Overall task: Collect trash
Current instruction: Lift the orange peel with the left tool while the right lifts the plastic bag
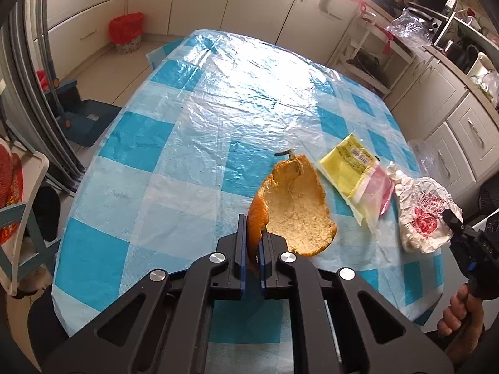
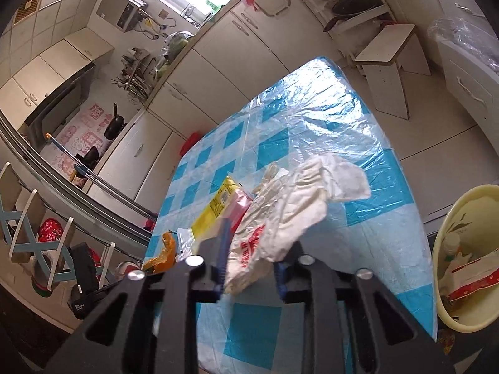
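1. The table (image 1: 124, 143), under a blue-and-white checked plastic sheet, fills both views. The left wrist view looks across it to the cabinets and a red-lined bin (image 1: 126, 32) on the floor at the far end; the right wrist view alone shows a stool (image 2: 389, 62) beyond the far edge.
2. A cream basin (image 2: 449, 311) stands past the table's right edge, seen only by the right wrist camera. It already holds a red-and-white packet and a small bottle.
3. The crumpled white wrapper (image 2: 299, 215) with red print is lifted off the sheet, its lower end between the fingers of the right gripper (image 2: 249, 268). The jaws look wide here, and a pinch is not plain. From the left wrist view the wrapper (image 1: 427, 215) shows whole, with the right gripper (image 1: 452, 218) at its edge and a hand (image 1: 458, 314) on the handle.
4. The orange peel (image 1: 296, 205) is clenched edge-on in the left gripper (image 1: 252, 227), its pale inside facing the camera. The right wrist view catches only a scrap of it (image 2: 162, 255).
5. A yellow packet (image 1: 346, 165) lies flat on the sheet between peel and wrapper, with a pink sachet (image 1: 379, 191) just beside it, partly under clear film.
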A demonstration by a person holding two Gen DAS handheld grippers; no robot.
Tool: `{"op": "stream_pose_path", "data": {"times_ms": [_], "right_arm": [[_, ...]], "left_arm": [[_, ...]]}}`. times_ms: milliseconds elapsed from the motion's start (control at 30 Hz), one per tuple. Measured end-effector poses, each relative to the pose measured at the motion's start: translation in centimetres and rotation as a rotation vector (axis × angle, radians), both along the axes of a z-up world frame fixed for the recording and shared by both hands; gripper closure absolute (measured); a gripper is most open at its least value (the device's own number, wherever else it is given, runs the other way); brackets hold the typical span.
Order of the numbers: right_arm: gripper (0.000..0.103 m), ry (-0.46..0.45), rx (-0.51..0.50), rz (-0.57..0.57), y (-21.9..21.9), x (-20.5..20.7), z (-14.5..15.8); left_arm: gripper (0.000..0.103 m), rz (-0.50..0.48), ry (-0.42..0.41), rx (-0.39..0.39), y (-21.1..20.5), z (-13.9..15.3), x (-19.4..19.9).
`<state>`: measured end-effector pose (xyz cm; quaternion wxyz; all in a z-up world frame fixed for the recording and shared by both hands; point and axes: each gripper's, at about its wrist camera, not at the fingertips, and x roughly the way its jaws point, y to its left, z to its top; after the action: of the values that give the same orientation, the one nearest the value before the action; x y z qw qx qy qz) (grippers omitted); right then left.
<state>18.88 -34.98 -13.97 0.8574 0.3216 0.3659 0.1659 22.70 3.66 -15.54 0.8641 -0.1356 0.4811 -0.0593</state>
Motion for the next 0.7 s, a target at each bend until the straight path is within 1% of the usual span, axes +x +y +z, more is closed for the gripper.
{"op": "stream_pose_path", "data": {"times_ms": [33, 133, 233, 333, 500, 600, 700], "right_arm": [[0.096, -0.015, 0.004, -0.007, -0.1, -0.2, 0.3], [0.097, -0.076, 0.020, -0.023, -0.7, -0.9, 1.6], [0.098, -0.148, 0.044, -0.032, -1.2, -1.8, 3.1], [0.098, -0.199, 0.057, -0.037, -1.6, -2.5, 4.3], [0.098, -0.222, 0.051, -0.072, -2.9, -3.2, 5.0], [0.098, -0.228, 0.030, -0.126, -4.5, -4.0, 5.2], [0.098, -0.235, 0.001, -0.208, -7.0, -5.6, 5.5]], "left_arm": [[0.099, 0.001, -0.004, -0.027, 0.1, 0.3, -0.1], [0.099, 0.015, -0.011, -0.130, 0.9, 1.2, -0.4], [0.099, 0.012, -0.044, -0.186, 1.3, 2.7, -0.7], [0.099, 0.005, -0.077, -0.200, 1.2, 4.2, -1.2], [0.099, -0.020, -0.107, -0.210, 0.4, 5.9, -1.6], [0.099, -0.054, -0.120, -0.209, -1.2, 6.6, -1.6], [0.099, -0.107, -0.135, -0.200, -3.7, 7.1, -1.8]]}}
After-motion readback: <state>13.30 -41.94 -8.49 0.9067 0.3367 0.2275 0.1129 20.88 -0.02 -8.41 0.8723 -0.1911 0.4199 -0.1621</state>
